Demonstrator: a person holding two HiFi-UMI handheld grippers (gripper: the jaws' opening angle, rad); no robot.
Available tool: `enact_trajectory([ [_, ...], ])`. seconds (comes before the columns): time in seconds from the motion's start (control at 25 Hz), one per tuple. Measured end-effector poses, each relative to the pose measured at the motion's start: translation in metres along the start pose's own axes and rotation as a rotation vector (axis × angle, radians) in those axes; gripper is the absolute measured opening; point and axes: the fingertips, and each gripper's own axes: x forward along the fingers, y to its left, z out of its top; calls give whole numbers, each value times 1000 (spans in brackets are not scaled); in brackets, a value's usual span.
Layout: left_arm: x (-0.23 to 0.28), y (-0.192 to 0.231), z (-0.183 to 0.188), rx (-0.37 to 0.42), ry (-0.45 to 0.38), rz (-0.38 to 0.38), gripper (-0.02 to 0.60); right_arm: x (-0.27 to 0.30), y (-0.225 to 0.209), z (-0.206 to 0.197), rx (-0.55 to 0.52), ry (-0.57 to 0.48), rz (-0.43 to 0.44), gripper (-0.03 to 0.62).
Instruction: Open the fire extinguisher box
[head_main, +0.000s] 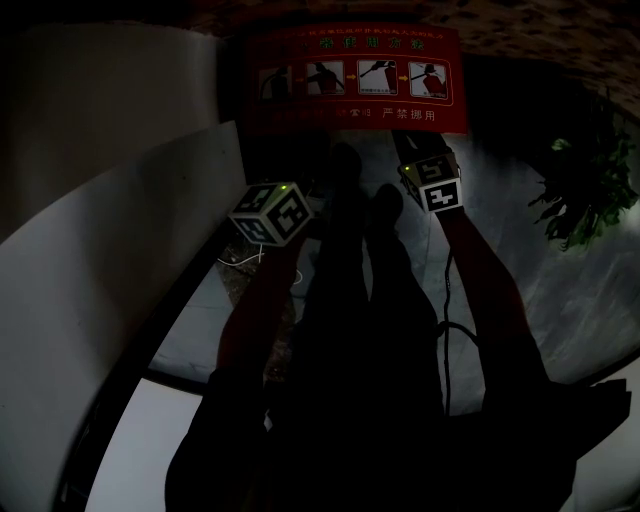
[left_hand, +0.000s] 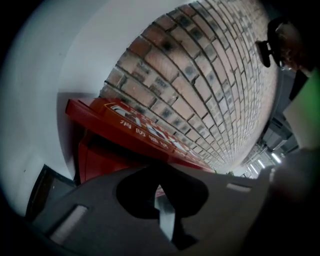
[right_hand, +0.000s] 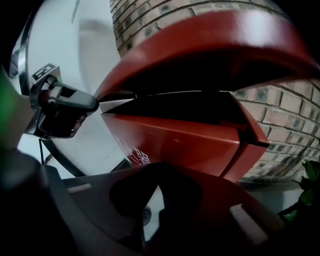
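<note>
The red fire extinguisher box (head_main: 352, 78) stands against a brick wall, with picture instructions on its lid. In the right gripper view a dark wedge-shaped gap shows between the lid (right_hand: 210, 45) and the box body (right_hand: 180, 142). My left gripper (head_main: 272, 212) hangs low in front of the box's left part, short of it, and its jaws (left_hand: 159, 192) look shut on nothing. My right gripper (head_main: 432, 183) is just below the lid's front edge, also shut and empty (right_hand: 152, 200). Neither gripper touches the box.
A white wall (head_main: 90, 130) curves along the left side. A green potted plant (head_main: 588, 190) stands at the right. The grey floor (head_main: 560, 300) is dim, and the person's legs and shadow fill the middle. A cable (head_main: 450, 340) trails down from the right gripper.
</note>
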Motion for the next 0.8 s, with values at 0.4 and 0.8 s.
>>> enact_trajectory([
  [0.4,-17,-27,27,96,-82,-65,2,-2,0,-19,34,9,10,-2],
  [0.8,-17,-49,72,233,-154,-100,2,-3,2,-21,25,4,16,-2],
])
